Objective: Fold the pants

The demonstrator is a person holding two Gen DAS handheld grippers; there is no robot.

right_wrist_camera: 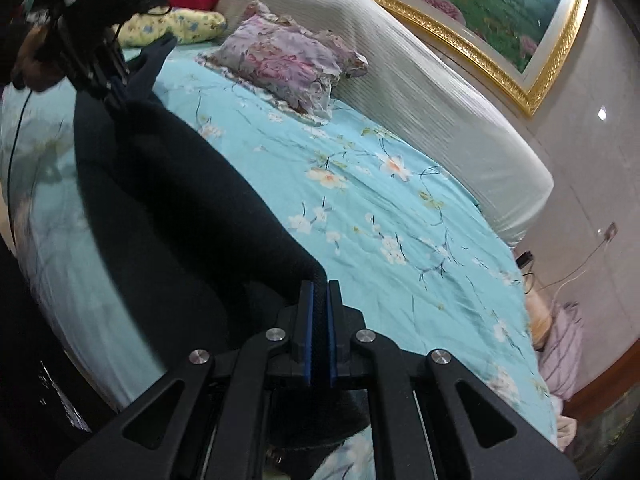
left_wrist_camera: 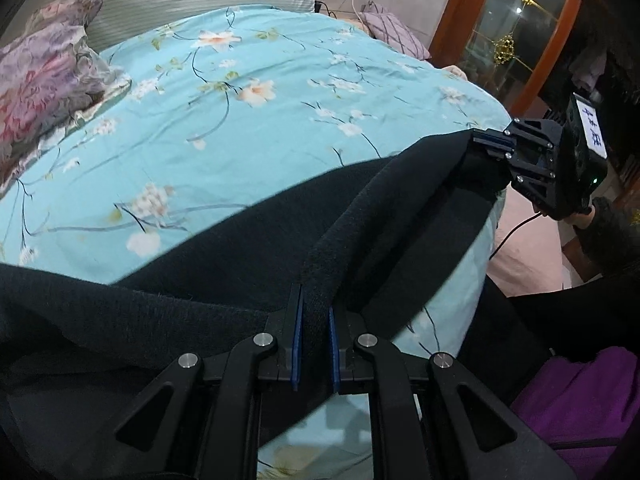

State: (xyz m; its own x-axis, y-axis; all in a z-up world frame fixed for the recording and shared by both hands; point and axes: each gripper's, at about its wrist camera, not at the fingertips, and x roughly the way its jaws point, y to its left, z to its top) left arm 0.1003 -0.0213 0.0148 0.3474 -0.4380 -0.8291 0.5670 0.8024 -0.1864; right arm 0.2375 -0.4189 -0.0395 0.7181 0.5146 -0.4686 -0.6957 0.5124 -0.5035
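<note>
- The pants (left_wrist_camera: 224,256) — black, thick-knit — hang stretched between the two grippers above the bed (left_wrist_camera: 248,128), with part of the cloth draped down onto the teal floral sheet.
- The left gripper (left_wrist_camera: 316,344) pinches a thick rolled edge of the pants: the cloth runs straight up between the blue pads (left_wrist_camera: 297,344), which press on it from both sides with only the fabric's thickness between them.
- From that pinch the edge runs as a taut band up and to the right to the right gripper (left_wrist_camera: 490,142), whose jaws are closed on the far corner of the same edge.
- In the right wrist view the right gripper (right_wrist_camera: 319,328) holds a narrow fold of pants (right_wrist_camera: 180,208) between its blue pads (right_wrist_camera: 307,332), nearly pressed together; the cloth fans out wide to the left from the tips.
- At the far end of that span the left gripper (right_wrist_camera: 120,92) bites the upper corner, held by a hand (right_wrist_camera: 36,64).
- A floral pillow (right_wrist_camera: 288,60) lies near the pale headboard (right_wrist_camera: 432,92), well apart from the pants.
</note>
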